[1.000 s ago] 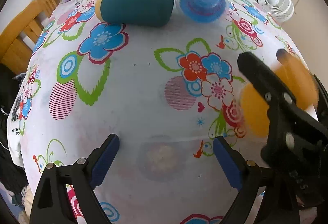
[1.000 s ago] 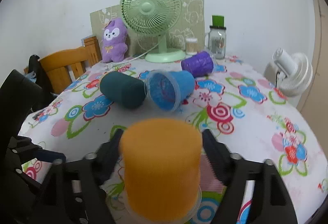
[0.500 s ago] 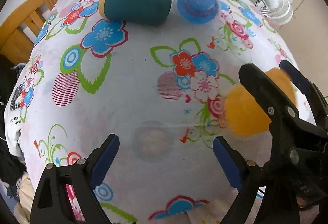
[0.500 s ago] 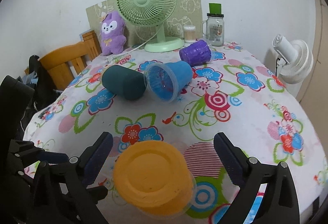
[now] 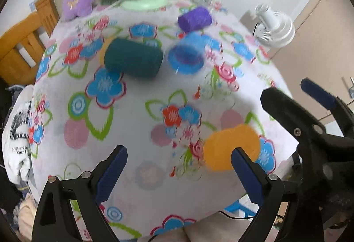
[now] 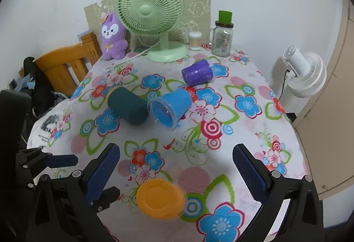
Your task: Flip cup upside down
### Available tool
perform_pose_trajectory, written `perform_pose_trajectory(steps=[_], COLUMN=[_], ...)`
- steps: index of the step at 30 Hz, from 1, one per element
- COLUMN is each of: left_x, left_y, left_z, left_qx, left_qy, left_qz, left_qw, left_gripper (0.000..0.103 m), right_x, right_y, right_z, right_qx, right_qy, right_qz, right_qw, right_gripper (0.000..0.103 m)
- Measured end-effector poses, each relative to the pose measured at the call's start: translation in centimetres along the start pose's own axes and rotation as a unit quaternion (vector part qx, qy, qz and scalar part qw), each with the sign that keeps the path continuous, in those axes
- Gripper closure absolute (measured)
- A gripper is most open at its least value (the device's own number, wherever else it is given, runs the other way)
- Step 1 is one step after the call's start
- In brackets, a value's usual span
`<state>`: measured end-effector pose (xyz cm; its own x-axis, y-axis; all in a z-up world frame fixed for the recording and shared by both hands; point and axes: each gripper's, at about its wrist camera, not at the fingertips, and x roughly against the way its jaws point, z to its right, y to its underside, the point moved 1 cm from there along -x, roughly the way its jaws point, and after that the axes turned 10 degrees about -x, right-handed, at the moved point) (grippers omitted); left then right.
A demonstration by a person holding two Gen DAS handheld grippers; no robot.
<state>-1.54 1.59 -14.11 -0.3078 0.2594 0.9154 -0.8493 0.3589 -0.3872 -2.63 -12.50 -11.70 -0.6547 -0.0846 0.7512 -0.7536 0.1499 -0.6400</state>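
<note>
We see a table [image 6: 254, 131] under a floral cloth, filling most of both views. At the far edge stands a green desk fan [image 6: 152, 20], with a purple plush toy [image 6: 112, 39] to its left and a glass jar with a green lid [image 6: 222, 35] to its right. A white fan [image 6: 303, 73] sits off the table's right side, a wooden chair [image 6: 64, 67] off its left.

Mid-table, three cups lie on their sides: a dark teal cup [image 6: 127, 106], a blue cup [image 6: 171, 107] just beside it with its mouth toward us, and a purple cup [image 6: 197, 72] further back.

The orange cup [image 6: 160, 198] stands mouth-down on the cloth at the near edge, base up, nothing touching it. In the left wrist view it is blurred.

Our right gripper [image 6: 176, 169] is above and behind the orange cup, jaws spread wide, holding nothing. Our left gripper [image 5: 179, 171] is also spread wide and empty, over bare cloth, the orange cup just beside its right finger.
</note>
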Motion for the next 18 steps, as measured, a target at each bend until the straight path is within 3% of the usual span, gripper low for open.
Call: perform_pose_trajectory(steps=[8,14,18], left_x=[1.0,2.4,2.5], left_y=[-0.4,1.2,2.1], left_z=[0.1,1.3,1.5], left_qx=[0.021,0.066,0.106], left_qy=[-0.019,-0.065,-0.069], left_qz=[0.026,0.071,0.081], left_qw=[0.9992,0.9931,0.9886], left_gripper=[0.006,0.006,0.005], right_x=[1.4,2.0,1.9], right_y=[-0.4,0.1,0.8], right_z=[2.4,5.0,6.3], right_qx=[-0.014,0.001,0.021], right_qy=[0.019,0.000,-0.013], right_qz=[-0.004,-0.006,-0.011], right_qw=[1.000,1.000,1.000], right_gripper=[0.000,0.000,0.000])
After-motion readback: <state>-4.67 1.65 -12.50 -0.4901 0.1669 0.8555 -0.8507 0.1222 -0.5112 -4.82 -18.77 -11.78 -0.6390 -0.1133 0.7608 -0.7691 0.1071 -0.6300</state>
